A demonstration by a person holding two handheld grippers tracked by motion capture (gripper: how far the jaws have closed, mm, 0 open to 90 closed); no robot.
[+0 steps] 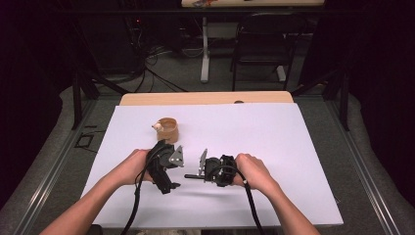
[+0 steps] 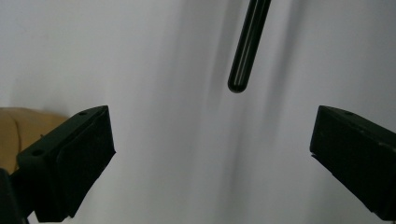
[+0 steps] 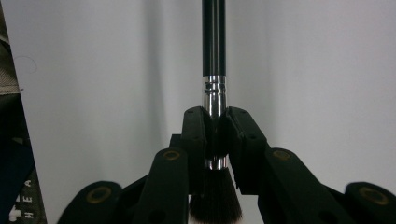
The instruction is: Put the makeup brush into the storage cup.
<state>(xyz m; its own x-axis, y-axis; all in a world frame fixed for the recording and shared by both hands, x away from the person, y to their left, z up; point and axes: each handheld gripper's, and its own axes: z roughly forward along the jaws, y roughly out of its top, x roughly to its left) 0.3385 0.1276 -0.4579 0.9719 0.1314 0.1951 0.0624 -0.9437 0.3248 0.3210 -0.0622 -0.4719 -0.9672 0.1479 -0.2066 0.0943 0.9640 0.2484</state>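
Observation:
My right gripper (image 1: 202, 175) (image 3: 215, 117) is shut on a makeup brush (image 1: 192, 176), with the jaws clamped on its silver ferrule (image 3: 215, 95). The black handle (image 3: 214, 37) sticks out past the jaws and the dark bristles (image 3: 215, 203) sit behind them. In the high view the handle points left, toward my left gripper (image 1: 169, 186). My left gripper (image 2: 212, 123) is open with nothing between its jaws, and the handle's rounded tip (image 2: 239, 79) hangs just beyond them. A small wooden cup (image 1: 167, 129) stands behind the left hand.
A white sheet (image 1: 274, 142) covers most of the wooden table (image 1: 205, 98). Something small and pale rests at the cup's left rim (image 1: 157, 126). Beyond the table are a black folding chair (image 1: 264, 44), a white table leg (image 1: 204, 49) and floor cables (image 1: 151, 63).

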